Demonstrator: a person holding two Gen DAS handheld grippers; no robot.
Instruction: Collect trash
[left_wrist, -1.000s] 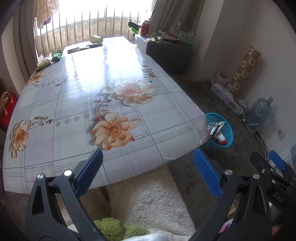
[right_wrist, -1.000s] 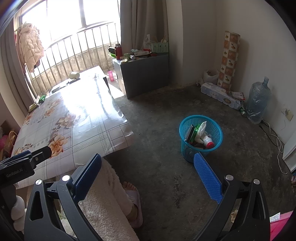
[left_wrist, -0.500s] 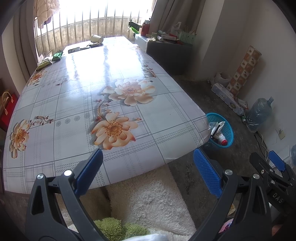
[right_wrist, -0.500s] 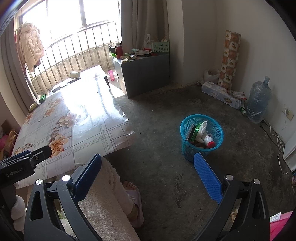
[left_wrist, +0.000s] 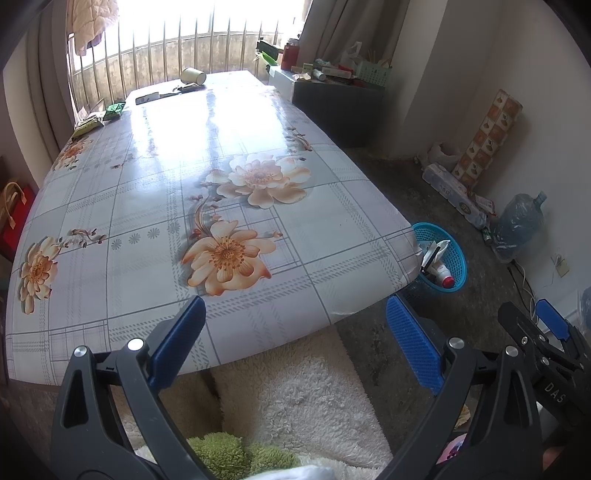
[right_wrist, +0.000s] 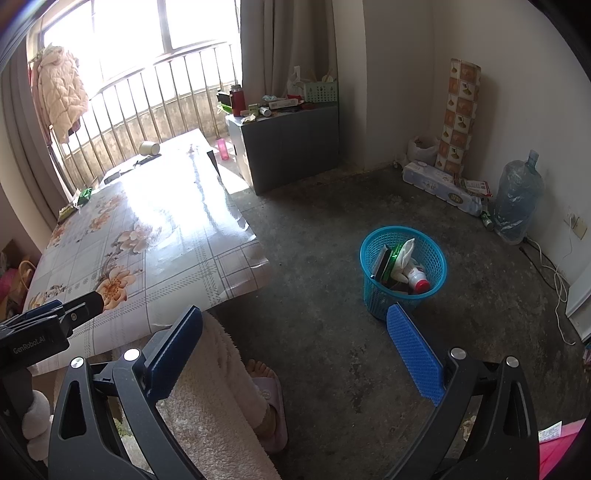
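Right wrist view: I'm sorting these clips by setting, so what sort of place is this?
Most likely a lived-in room of a home: a low table under a floral cloth, a blue trash basket on bare concrete floor, and a quilted jacket hanging by the barred window.

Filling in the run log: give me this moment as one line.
left gripper: open, empty | right gripper: open, empty | blue plastic mesh basket: on floor, holds trash | paper cup, green wrappers: far table end

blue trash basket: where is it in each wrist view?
Left wrist: blue trash basket at right of centre, on the floor, partly hidden behind the table corner.
Right wrist: basket right of centre, fully visible on the floor.
Shared landmark: the large water jug by the right wall.
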